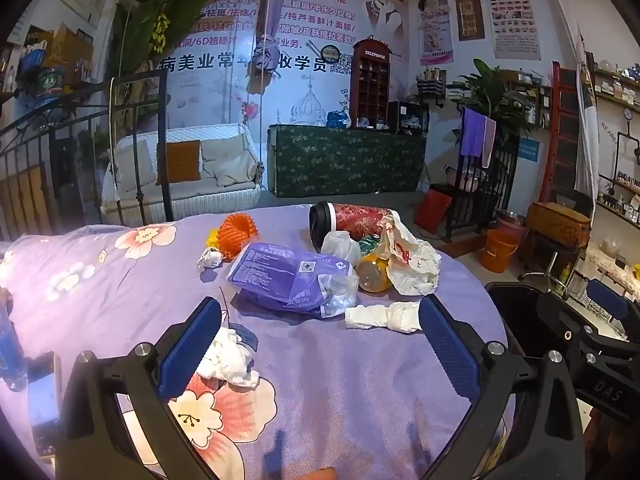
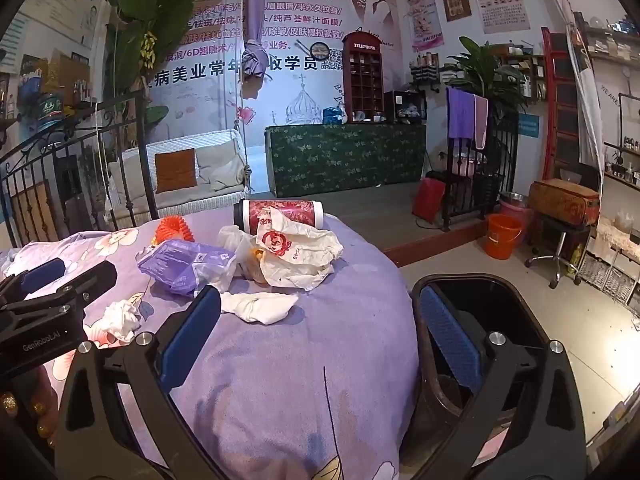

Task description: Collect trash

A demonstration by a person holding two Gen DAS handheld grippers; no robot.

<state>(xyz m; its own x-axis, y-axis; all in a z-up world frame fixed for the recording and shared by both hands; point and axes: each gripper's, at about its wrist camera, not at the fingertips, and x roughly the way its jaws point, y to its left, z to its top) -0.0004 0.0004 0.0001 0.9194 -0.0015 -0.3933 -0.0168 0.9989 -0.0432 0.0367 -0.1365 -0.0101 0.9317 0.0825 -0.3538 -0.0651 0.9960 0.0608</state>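
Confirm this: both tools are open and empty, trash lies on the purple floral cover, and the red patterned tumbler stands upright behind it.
Not quite: the red patterned tumbler lies on its side, as the right wrist view shows. The rest holds.

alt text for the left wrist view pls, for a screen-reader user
Open left gripper hovers over a purple floral bedspread strewn with trash: a tissue wad by its left finger, a purple packet, crumpled paper wrapper, orange mesh and a red tumbler on its side. A black bin stands at the right.
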